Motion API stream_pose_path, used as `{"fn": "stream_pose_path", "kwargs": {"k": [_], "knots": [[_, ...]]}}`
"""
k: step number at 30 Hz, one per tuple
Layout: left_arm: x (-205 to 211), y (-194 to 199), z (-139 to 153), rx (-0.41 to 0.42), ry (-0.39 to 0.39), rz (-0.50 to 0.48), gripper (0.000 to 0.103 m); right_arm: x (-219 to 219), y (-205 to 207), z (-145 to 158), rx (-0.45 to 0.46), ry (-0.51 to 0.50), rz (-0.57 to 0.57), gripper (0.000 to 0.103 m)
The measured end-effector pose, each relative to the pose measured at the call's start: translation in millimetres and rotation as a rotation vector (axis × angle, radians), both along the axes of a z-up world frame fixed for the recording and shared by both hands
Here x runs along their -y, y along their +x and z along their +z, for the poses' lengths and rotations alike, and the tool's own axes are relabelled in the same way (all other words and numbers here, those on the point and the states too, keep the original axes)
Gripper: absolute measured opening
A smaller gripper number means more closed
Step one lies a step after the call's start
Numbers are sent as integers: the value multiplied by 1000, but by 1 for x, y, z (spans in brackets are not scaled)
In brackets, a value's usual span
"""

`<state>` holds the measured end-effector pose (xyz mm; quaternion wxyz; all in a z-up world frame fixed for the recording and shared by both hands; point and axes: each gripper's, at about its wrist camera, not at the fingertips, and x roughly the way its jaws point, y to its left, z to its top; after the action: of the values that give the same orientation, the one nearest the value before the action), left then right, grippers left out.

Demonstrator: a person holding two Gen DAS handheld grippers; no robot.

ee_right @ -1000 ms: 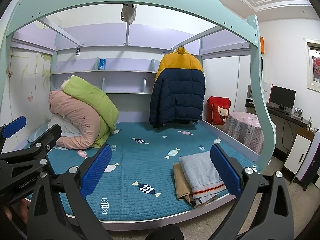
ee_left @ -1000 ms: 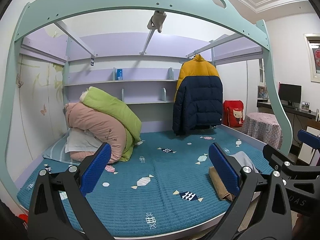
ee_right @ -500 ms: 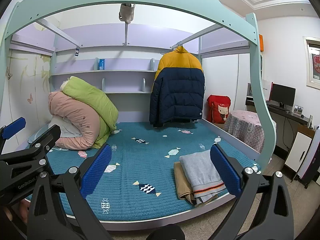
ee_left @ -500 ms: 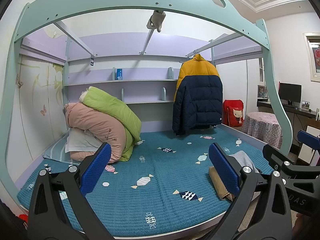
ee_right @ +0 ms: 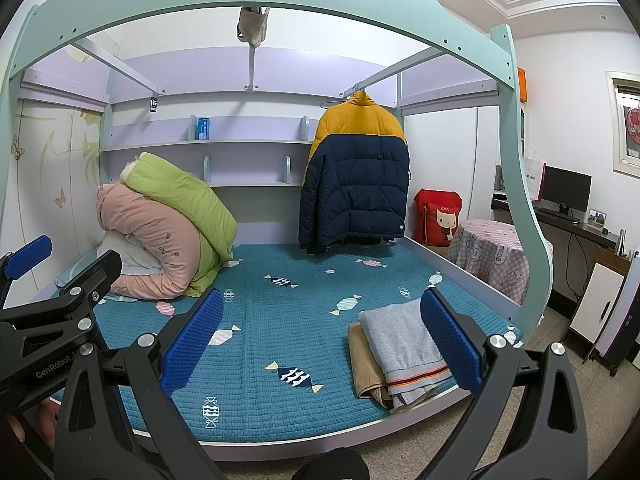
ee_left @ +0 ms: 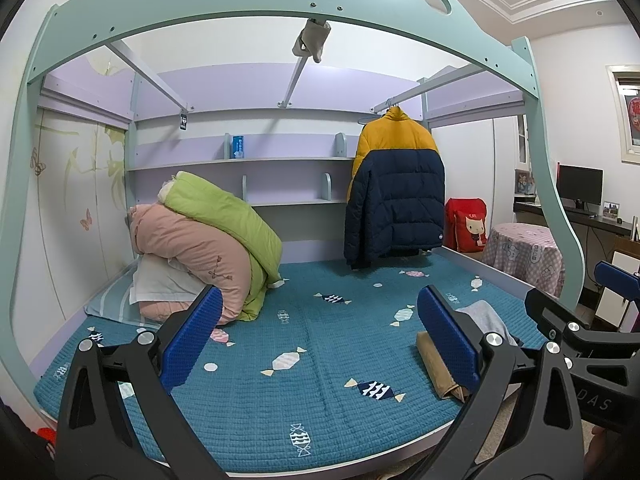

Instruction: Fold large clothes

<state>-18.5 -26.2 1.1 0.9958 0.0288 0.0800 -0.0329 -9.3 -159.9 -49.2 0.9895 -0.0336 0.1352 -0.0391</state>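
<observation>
Left hand-held gripper [ee_left: 318, 340]: jaws spread wide, holding nothing, low in the frame above the bed [ee_left: 280, 400].
Right hand-held gripper [ee_right: 320, 338]: likewise agape and unladen.
Folded grey garment [ee_right: 404, 350]: lower right of frame, stacked on a folded tan garment [ee_right: 364, 364] at the bed's near edge.
Yellow-and-navy puffer jacket [ee_right: 354, 176]: hanging, centre right.
Rolled quilts [ee_right: 160, 220]: centre left.

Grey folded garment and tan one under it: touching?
Touching. Right wrist view shows the grey garment lying directly on the tan garment, overlapping it.
</observation>
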Motion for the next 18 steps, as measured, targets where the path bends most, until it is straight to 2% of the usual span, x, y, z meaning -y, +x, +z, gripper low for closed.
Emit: {"fn": "stream_pose_path", "kwargs": {"k": [18], "knots": [[0,0,1,-1,0,-1,98,-2,-1,0,-2,2,-4,96]]}}
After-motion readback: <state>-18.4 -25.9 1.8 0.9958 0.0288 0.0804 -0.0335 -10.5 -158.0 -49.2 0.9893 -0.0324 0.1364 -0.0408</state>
